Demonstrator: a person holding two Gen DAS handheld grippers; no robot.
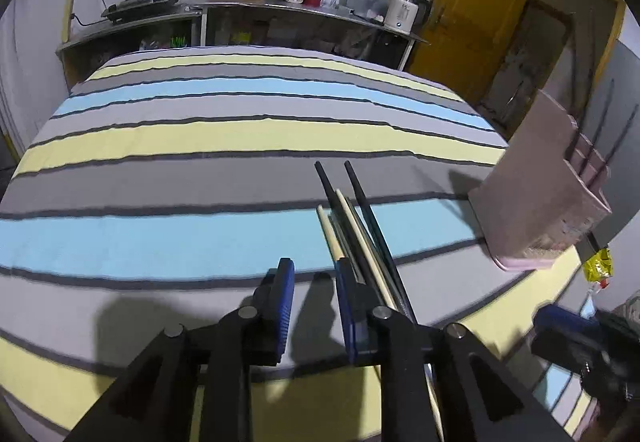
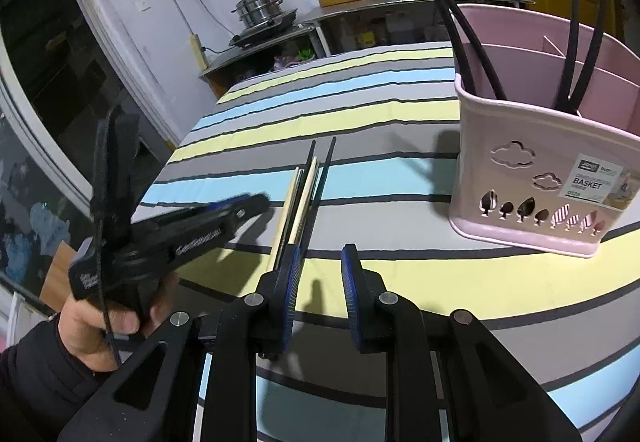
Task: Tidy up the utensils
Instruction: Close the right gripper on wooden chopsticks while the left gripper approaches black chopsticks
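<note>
Several chopsticks, black and pale wood, lie bunched on the striped cloth; they also show in the right wrist view. My left gripper is open, its right finger beside the chopsticks' near ends. My right gripper is open and empty, its left finger over the chopsticks' near ends. A pink utensil basket stands at the right with several black chopsticks upright in it; it shows in the left wrist view too.
The striped cloth covers the table. The left gripper's body and the hand holding it sit at the left in the right wrist view. A counter with pots, bottles and a kettle stands behind.
</note>
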